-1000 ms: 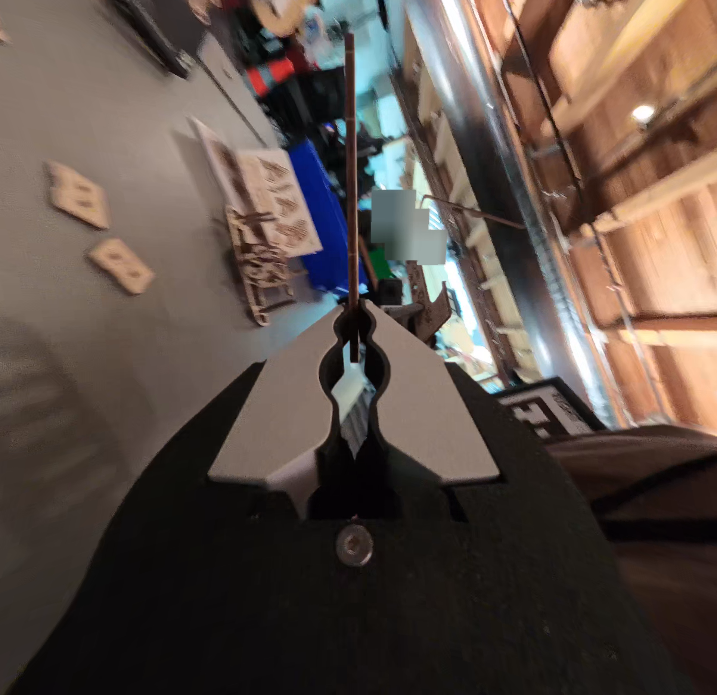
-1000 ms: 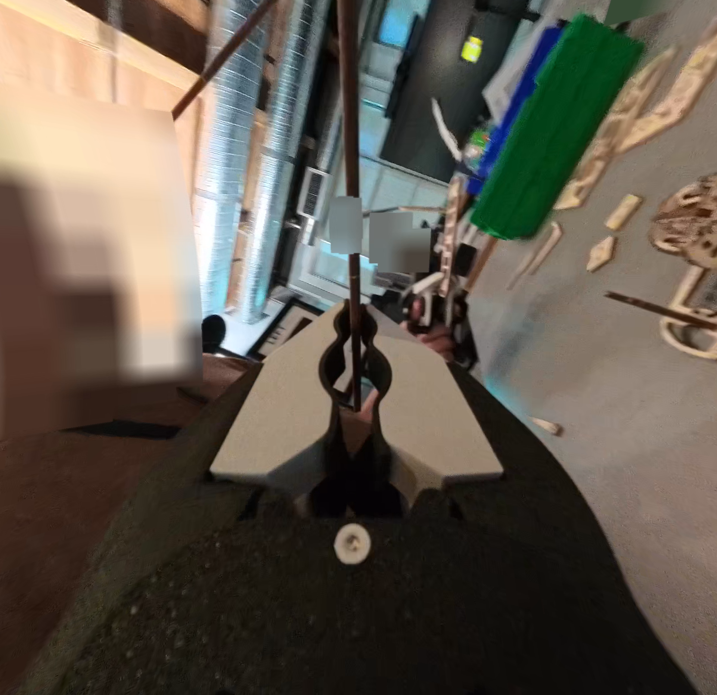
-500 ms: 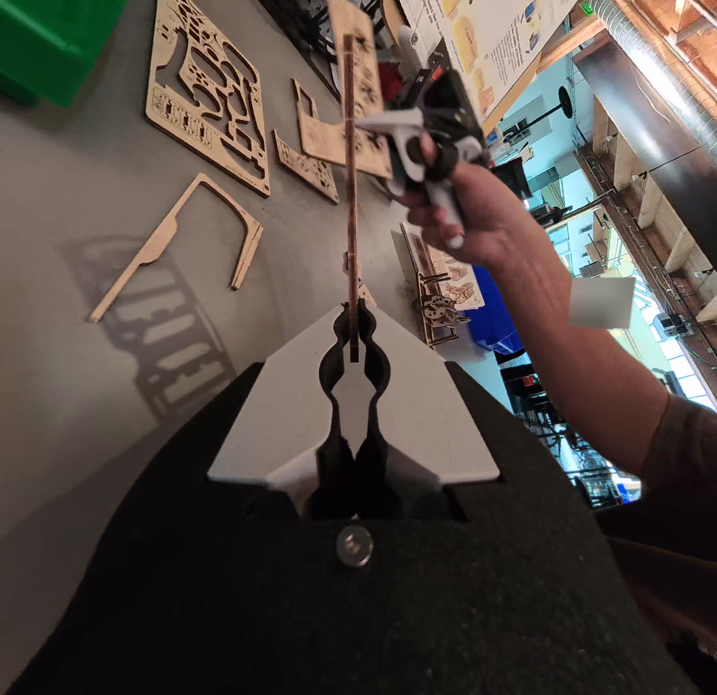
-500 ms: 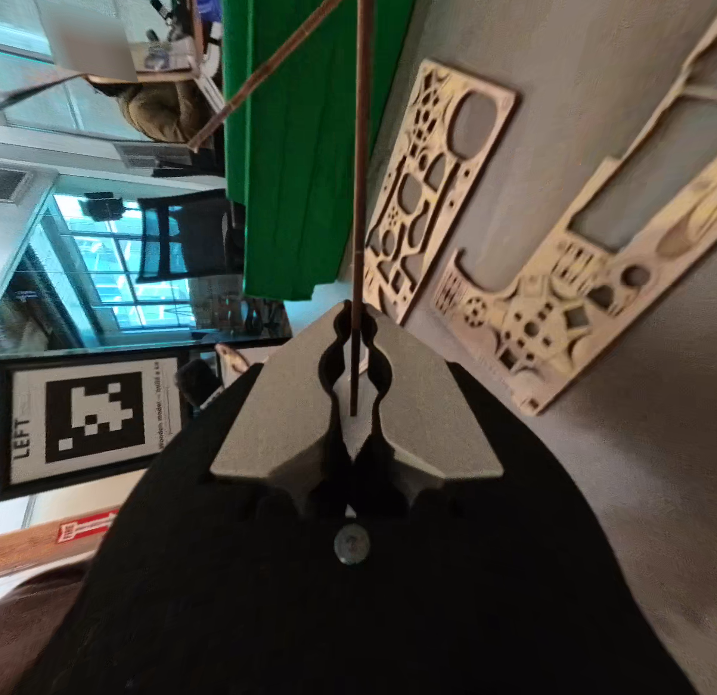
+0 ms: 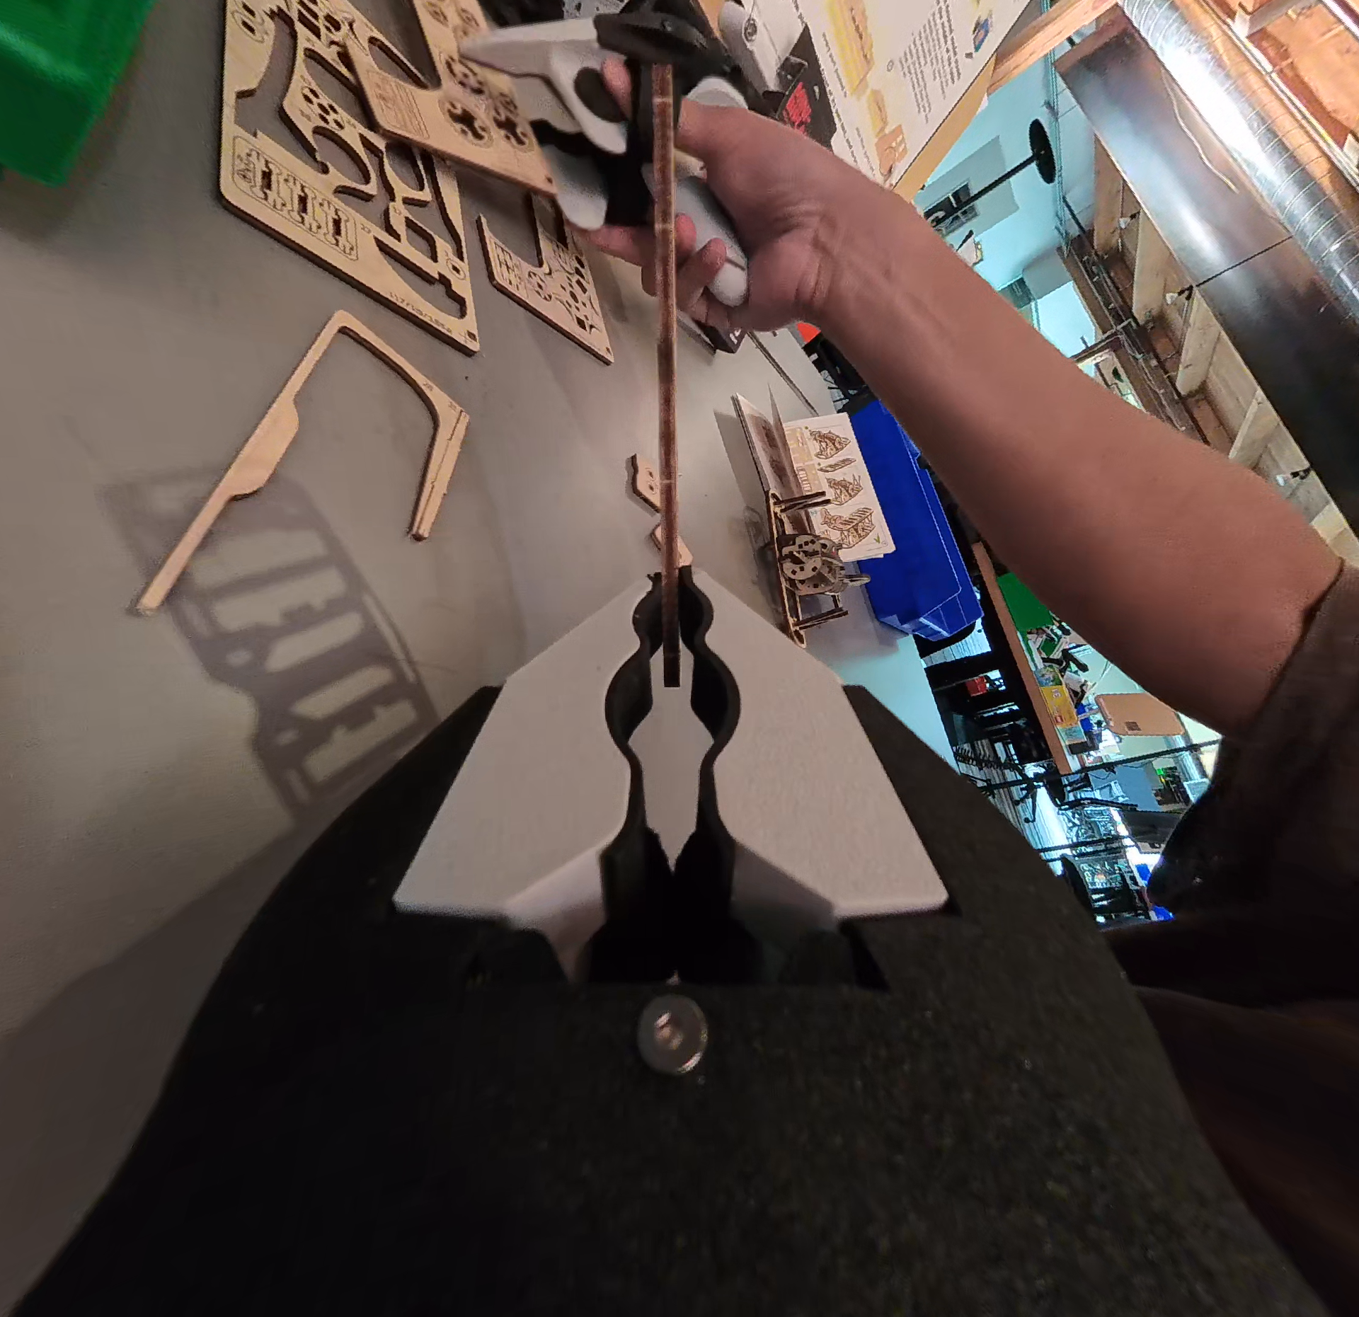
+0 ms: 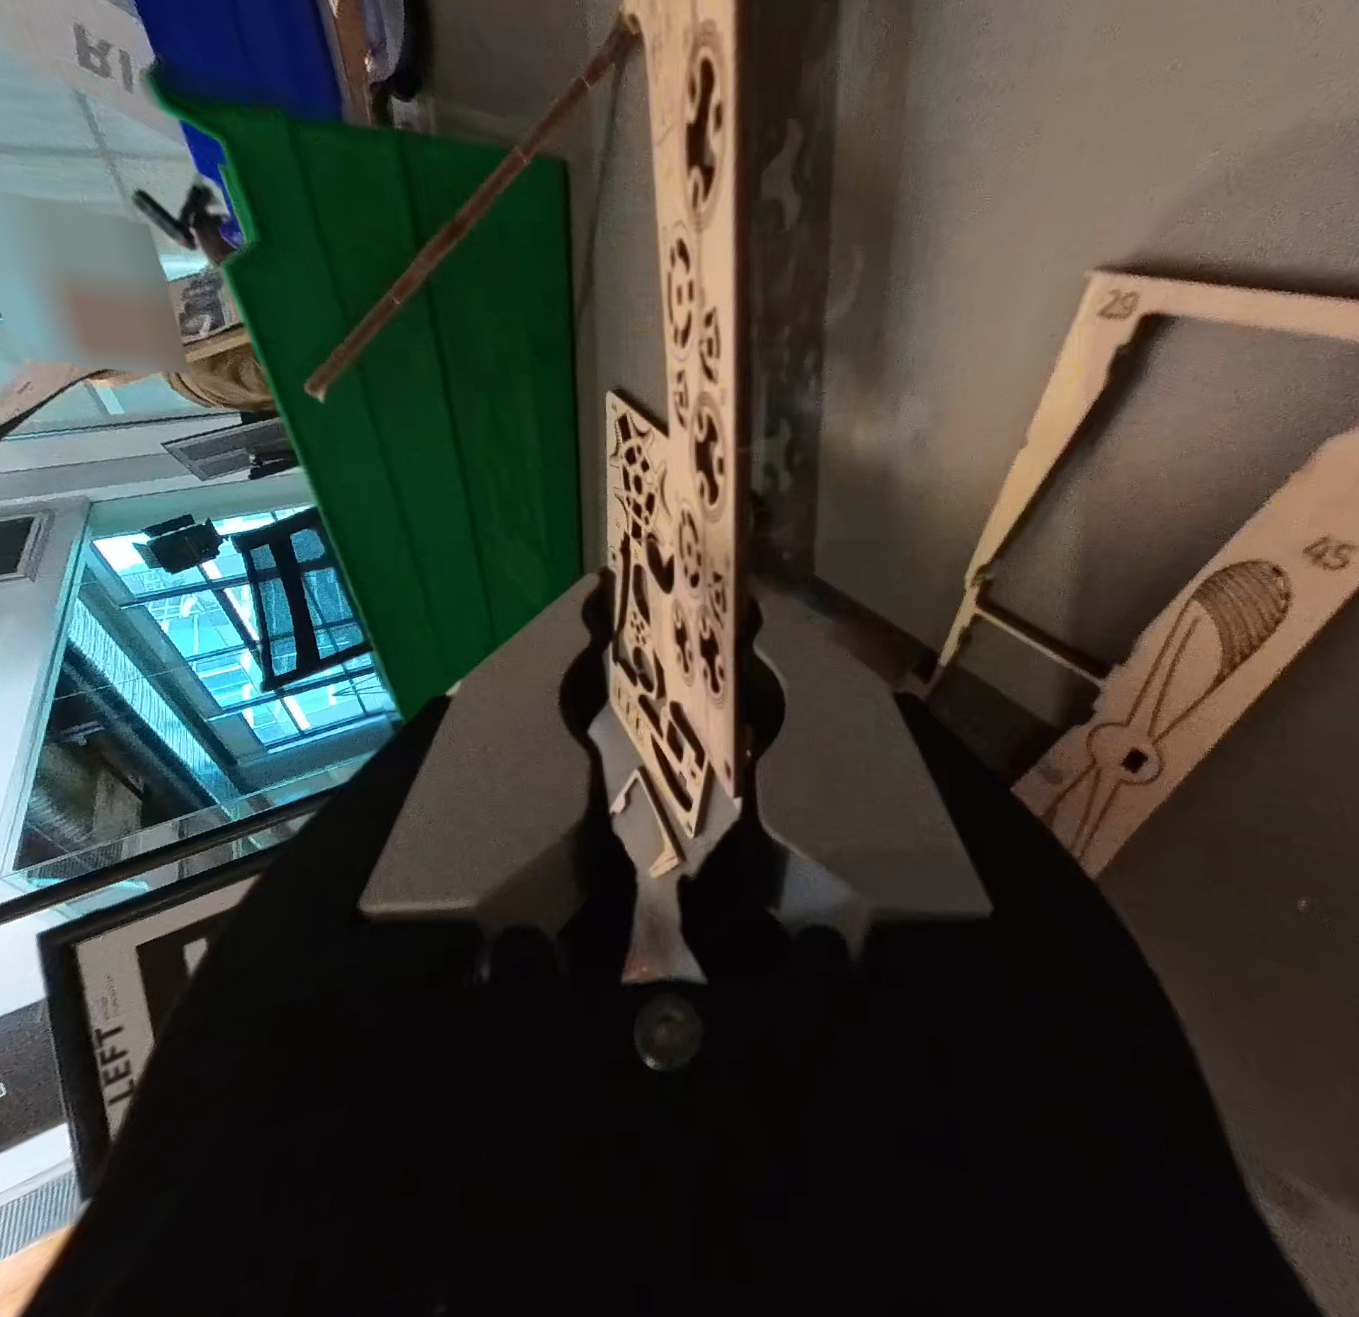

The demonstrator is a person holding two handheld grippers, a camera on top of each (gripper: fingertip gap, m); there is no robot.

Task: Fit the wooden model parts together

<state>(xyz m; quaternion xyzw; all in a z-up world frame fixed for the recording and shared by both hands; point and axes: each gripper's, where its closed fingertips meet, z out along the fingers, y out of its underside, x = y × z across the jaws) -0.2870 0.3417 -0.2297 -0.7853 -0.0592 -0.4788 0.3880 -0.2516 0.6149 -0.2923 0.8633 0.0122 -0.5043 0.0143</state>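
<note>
The left gripper [image 5: 668, 605] was clamped on a thin wooden sheet [image 5: 666, 370] seen edge-on, standing above the grey table [image 5: 110, 414]. The right gripper [image 6: 673, 620] stood parted around a perforated wooden sheet [image 6: 706, 370]; whether it gripped could not be told. Cut-out frames [image 5: 346, 179] lay far left.

Each camera sits just behind its own tool, rolled sideways. The left view looks along the grey counter [image 5: 184, 414] toward the right tool [image 5: 529, 68]. The right view is close above the counter; both share the green bin [image 6: 434, 370].
</note>
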